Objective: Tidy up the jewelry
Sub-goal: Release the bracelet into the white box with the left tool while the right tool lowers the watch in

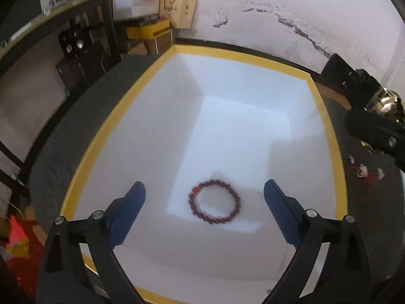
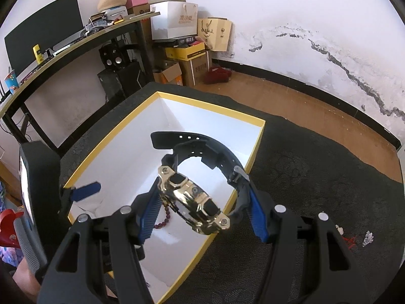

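Over the yellow-rimmed box (image 1: 115, 124), the left gripper (image 1: 205, 192) hangs with its blue fingers (image 1: 129, 210) spread wide, nothing between them. Below lies the dark red bead bracelet (image 1: 214, 202), flat on the box's white floor near its front wall. Further right, the right gripper (image 2: 205, 200) pinches the gold-and-black watch (image 2: 193, 202) above the box's right rim.

Left tongs (image 1: 204, 193), black angular arms, ribbed blue pads, silver round screws, right tongs (image 2: 202, 197) alike
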